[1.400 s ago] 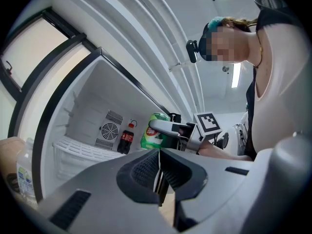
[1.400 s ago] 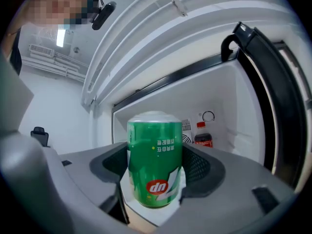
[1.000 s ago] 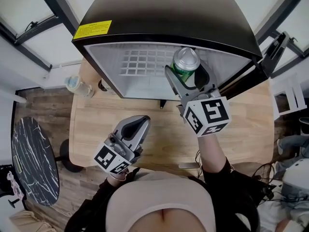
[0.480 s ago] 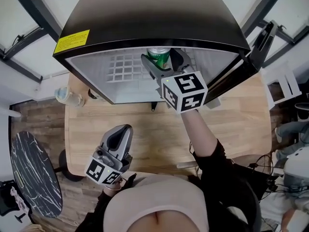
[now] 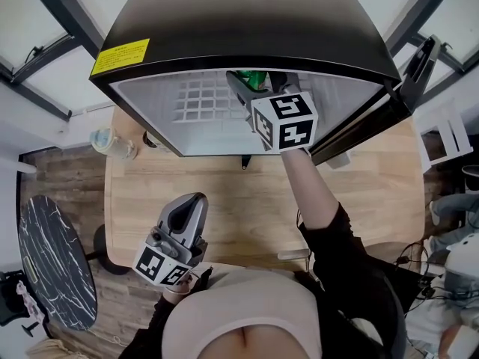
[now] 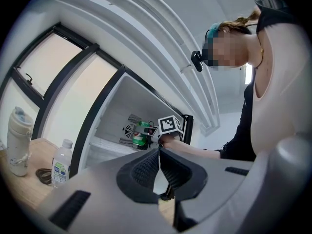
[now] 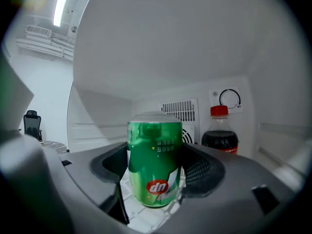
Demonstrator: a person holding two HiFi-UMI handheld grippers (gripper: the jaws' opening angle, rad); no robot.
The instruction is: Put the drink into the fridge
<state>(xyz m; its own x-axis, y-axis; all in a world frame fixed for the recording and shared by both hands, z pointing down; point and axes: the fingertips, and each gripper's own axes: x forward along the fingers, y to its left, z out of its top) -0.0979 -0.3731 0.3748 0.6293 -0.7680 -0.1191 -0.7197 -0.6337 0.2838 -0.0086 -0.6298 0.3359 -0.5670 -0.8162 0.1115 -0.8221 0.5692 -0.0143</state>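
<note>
Right gripper [image 7: 155, 182] clamping green can [image 7: 155, 145] inside fridge [image 5: 247, 28], cola bottle [image 7: 220, 133] standing just behind, left gripper [image 6: 158, 156] hanging clenched, empty, over table [image 5: 247, 200]

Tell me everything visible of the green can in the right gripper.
The green metal drink can is a glossy cylinder with a silvery upper end and a red round logo low down, its print upside down. It stands upright, clamped at both sides by the jaws of the right gripper, inside the open black fridge, over a white grid shelf. Whether it rests on the shelf cannot be told.
</note>
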